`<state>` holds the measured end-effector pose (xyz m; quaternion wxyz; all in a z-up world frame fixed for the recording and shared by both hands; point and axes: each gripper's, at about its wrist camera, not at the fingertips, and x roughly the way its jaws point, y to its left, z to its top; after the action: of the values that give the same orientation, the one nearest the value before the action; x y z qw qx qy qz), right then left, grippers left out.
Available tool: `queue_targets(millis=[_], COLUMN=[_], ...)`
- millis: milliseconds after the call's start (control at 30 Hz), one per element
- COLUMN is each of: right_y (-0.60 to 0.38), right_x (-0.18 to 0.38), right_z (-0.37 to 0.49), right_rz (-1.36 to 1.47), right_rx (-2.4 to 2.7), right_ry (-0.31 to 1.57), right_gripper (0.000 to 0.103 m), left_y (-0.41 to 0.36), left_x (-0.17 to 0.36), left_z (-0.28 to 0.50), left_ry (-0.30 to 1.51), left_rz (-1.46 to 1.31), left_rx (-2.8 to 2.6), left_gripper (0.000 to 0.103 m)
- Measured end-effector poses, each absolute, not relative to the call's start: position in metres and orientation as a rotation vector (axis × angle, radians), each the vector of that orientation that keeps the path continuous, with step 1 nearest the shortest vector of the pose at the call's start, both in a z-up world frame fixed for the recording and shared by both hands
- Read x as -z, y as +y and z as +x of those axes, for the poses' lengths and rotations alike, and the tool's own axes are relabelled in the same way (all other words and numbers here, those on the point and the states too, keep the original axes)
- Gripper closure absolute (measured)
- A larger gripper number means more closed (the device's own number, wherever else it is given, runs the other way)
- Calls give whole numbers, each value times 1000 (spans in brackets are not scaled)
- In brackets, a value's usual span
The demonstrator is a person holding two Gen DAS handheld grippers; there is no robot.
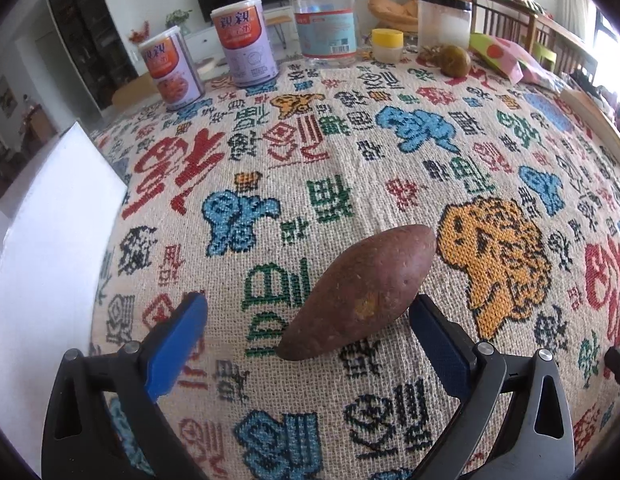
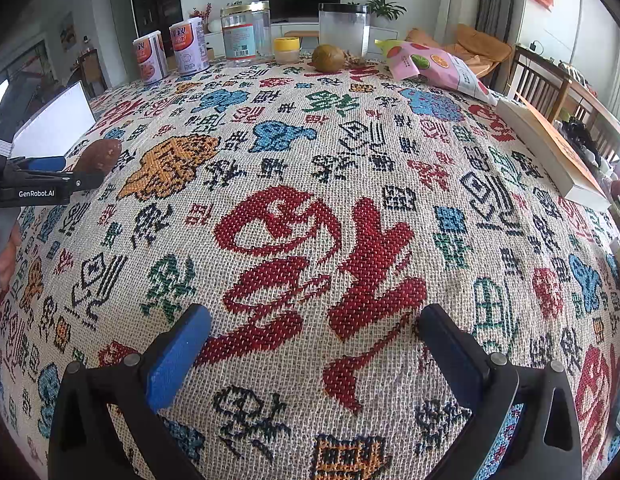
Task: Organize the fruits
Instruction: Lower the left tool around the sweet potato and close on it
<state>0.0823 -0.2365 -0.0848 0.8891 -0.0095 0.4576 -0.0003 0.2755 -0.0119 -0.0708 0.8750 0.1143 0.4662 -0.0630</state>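
A brown sweet potato [image 1: 360, 294] lies on the patterned tablecloth [image 1: 350, 160], between the open blue fingers of my left gripper [image 1: 308, 312]; the right finger is close to it, the left finger apart. It also shows in the right wrist view [image 2: 99, 155] beside the left gripper [image 2: 50, 176]. A round green-brown fruit [image 1: 454, 60] sits at the far edge, also in the right wrist view [image 2: 328, 57]. My right gripper [image 2: 314, 332] is open and empty above the cloth.
A white tray [image 1: 50, 240] stands at the table's left edge. Two purple cans [image 1: 246, 40], a clear jar [image 1: 324, 20], a yellow-lidded tub [image 1: 387, 44] and a frosted container [image 1: 444, 24] line the far edge. A pink snack bag [image 2: 430, 64] and a book [image 2: 550, 148] lie right.
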Motion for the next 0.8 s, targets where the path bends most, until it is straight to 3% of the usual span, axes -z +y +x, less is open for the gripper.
queue_targets(millis=[167,200,233,267,333,533,567,633,733,800], right_y=[-236,-236,-236,-236,-236,-236,-236,-236,-236,-236], right_x=[85,85,85,85,85,85,85,85,85,85], right_z=[82,82,82,82,82,82,82,82,82,82], right_rz=[-20,-20,-20,-20,-20,-20,-20,-20,-19,-19], right_rx=[1,1,1,1,1,1,1,1,0,0], right_ry=[951,951,951,951,951,950,951,951,950,950], right_gripper=[0,0,0,0,0,0,0,0,0,0], left_y=[-15,-16,-17,-18,-19,-2,-1,-3,-9,-12], left_x=[76,76,75,74,72,67,66,65,63,64], left_z=[293,293,293,293,290,269,267,266,268,269], left_ry=[1005,1007,1013,1024,1039,1157,1167,1175,1142,1137], left_rz=[190,184,175,148,143,-72,-93,-101,-12,13], left_rx=[165,192,231,279,282,332,356,387,374,369], left_gripper=[4,15,36,46,52,52,49,32,22,22])
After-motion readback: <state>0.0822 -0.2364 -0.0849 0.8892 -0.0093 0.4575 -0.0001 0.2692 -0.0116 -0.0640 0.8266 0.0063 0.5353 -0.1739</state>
